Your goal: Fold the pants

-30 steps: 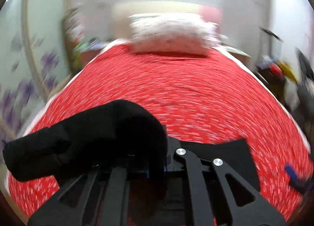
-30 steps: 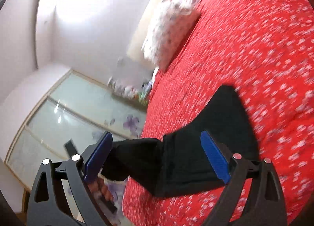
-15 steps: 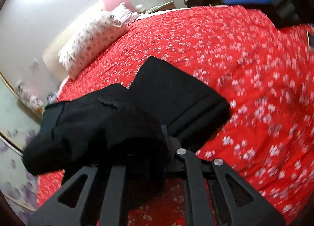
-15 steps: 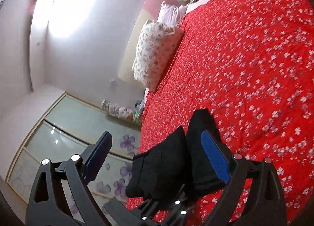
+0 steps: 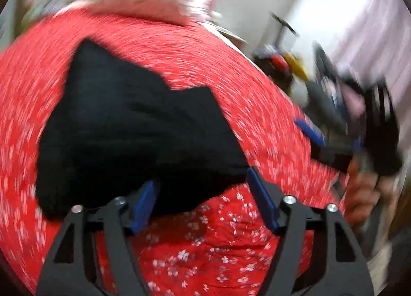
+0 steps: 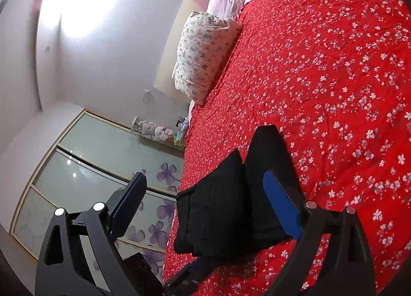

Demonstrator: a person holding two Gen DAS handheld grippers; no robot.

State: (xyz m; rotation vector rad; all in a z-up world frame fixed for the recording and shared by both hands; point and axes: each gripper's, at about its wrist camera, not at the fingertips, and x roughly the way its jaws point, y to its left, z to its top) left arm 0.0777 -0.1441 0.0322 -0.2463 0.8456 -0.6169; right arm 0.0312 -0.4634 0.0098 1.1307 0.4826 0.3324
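Note:
The black pants (image 5: 133,126) lie folded in a thick bundle on the red flowered bedspread (image 5: 205,244). In the right wrist view the pants (image 6: 231,208) sit near the bed's side edge. My left gripper (image 5: 203,203) is open and empty, its blue pads just in front of the bundle's near edge. My right gripper (image 6: 205,206) is open and empty, held above and apart from the pants. It also shows in the left wrist view (image 5: 334,139), at the right with a hand behind it. The left wrist view is blurred.
A flowered pillow (image 6: 203,57) and a pink pillow (image 6: 226,3) lie at the head of the bed. A wardrobe with glass flower-print doors (image 6: 108,167) stands beside the bed. Clutter and a chair (image 5: 295,70) stand past the bed's right edge.
My left gripper has let go of the pants and opened. The bundle now lies folded on the bed. The left camera has swung round; the right gripper has held nearly still.

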